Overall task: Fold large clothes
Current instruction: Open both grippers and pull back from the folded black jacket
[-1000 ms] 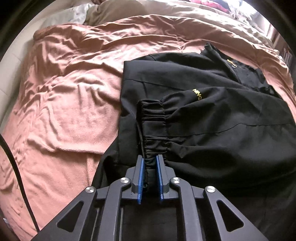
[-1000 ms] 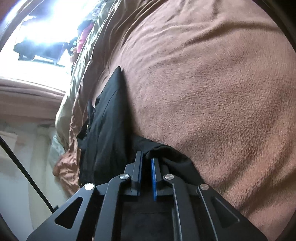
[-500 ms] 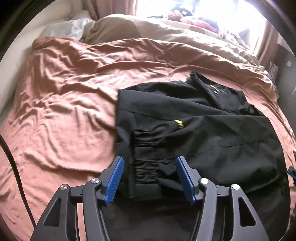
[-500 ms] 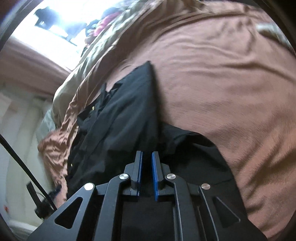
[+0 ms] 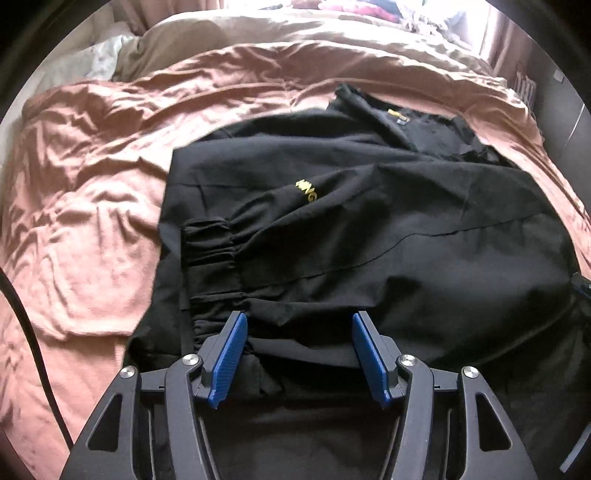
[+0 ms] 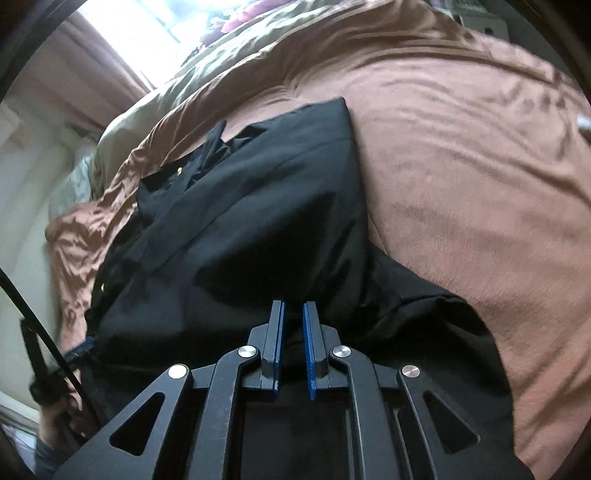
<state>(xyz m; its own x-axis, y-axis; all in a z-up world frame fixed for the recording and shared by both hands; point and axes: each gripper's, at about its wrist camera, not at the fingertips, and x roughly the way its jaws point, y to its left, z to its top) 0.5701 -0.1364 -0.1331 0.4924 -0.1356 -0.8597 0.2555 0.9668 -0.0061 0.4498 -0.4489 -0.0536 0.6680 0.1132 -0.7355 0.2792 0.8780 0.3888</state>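
Bedspread (image 5: 92,206) bears jacket (image 5: 369,229); apparently only right gripper (image 6: 293,314) pinches it.

Pink-brown bedspread (image 5: 92,229): covers most of the bed, heavily creased, smoother on the side seen in the right wrist view (image 6: 461,177).
Beige duvet (image 5: 280,33): bunched along the far edge of the bed, beyond the bedspread; olive-toned in the right wrist view (image 6: 221,59).
Pale pillow (image 5: 99,62): at the far left corner, partly tucked under the duvet.
Curtain (image 6: 85,77): brownish, hanging beside a bright window (image 6: 147,22).
Red and dark items (image 5: 369,11): heaped by the window, too washed out to identify.
Black cable (image 5: 33,347): curving along the left edge.
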